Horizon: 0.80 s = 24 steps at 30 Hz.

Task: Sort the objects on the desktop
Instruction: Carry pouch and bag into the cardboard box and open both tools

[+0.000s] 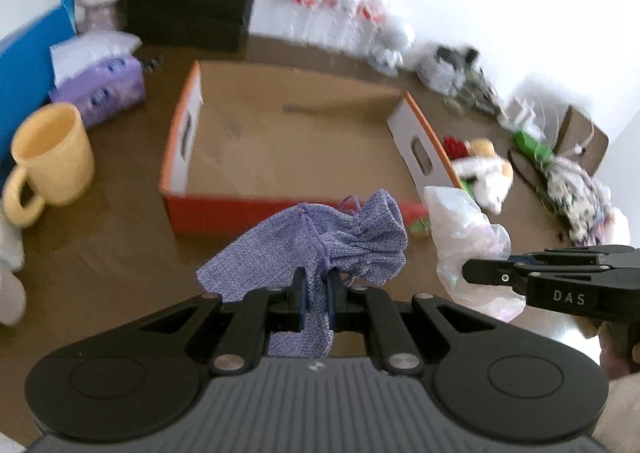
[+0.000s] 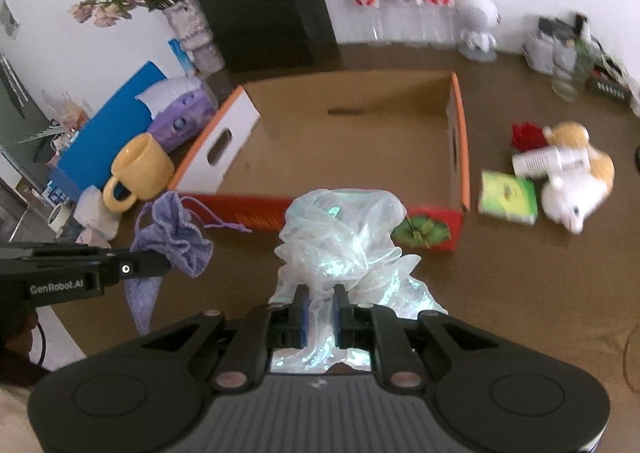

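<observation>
Both hands loaded, approaching box w/ soft items.

Left hand-held gripper [image 1: 316, 293]: clenched on purple drawstring pouch [image 1: 320, 249], pinched mid-body, so neck & cord flop fwd and tail hangs below fingers. Pouch is off the bench, just short of the box's near red wall.

Right hand-held gripper [image 2: 320, 309]: clenched on sheer iridescent organza bag [image 2: 344, 245], bunched fabric billowing above fingers; also lifted, just in front of near wall.

Cardboard box [image 2: 460, 141]: open top, orange rims, handle cut-outs, interior looks bare — prob. the sort target; both items held at its front edge, likely so they can go over the low wall.

Unsorted on bench [image 2: 520, 293]: yellow mug [image 2: 140, 169] left of box; plush toy [image 2: 576, 189], white cylinder [image 2: 548, 161], green packet [image 2: 508, 197] right of box. Green/red flower-like thing by box's near right corner, unclear.

Judgement: carry phase, release not yet done. Limp fabric may snag on the rim.
</observation>
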### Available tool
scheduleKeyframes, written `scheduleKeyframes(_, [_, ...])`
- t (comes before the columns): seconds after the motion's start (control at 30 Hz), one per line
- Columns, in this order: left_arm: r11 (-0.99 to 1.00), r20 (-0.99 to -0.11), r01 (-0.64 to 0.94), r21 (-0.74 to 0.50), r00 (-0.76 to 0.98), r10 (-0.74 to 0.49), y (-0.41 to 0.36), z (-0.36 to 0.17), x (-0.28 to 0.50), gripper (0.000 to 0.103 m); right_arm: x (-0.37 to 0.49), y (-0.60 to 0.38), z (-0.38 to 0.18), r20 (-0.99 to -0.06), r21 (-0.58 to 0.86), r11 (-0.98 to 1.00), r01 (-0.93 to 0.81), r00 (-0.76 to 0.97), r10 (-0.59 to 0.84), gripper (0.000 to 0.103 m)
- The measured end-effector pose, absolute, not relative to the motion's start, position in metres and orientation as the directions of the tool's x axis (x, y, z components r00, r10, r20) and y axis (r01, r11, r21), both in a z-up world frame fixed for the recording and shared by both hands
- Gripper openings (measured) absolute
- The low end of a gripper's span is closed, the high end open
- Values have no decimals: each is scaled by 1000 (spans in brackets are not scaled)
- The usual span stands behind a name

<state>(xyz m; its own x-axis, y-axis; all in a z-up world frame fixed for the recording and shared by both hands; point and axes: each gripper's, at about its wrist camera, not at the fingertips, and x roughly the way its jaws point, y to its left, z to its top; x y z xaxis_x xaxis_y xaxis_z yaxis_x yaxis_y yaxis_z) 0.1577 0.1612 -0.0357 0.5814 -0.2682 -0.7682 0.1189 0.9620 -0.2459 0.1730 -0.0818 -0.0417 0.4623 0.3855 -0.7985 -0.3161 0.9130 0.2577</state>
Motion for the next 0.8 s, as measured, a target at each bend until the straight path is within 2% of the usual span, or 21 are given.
scheduleKeyframes(0.17, [964, -710, 148, -220, 653, -262, 172, -19, 186, 10, 204, -69, -23, -772, 232, 910, -343, 504, 386, 11])
scheduleKeyframes(0.37, [962, -688, 152, -227, 674, -269, 169, -17, 250, 10, 263, -41, -11, -755, 159, 907, -390, 543, 366, 11])
scheduleKeyframes(0.53, [973, -698, 124, -193, 680, -224, 161, -28, 303, 10, 313, -20, -23, -765, 153, 908, -390, 535, 359, 11])
scheduleKeyframes(0.8, [977, -764, 98, -188, 611, -208, 168, -70, 354, 10, 370, 1, -62, -813, 155, 907, -391, 471, 342, 11])
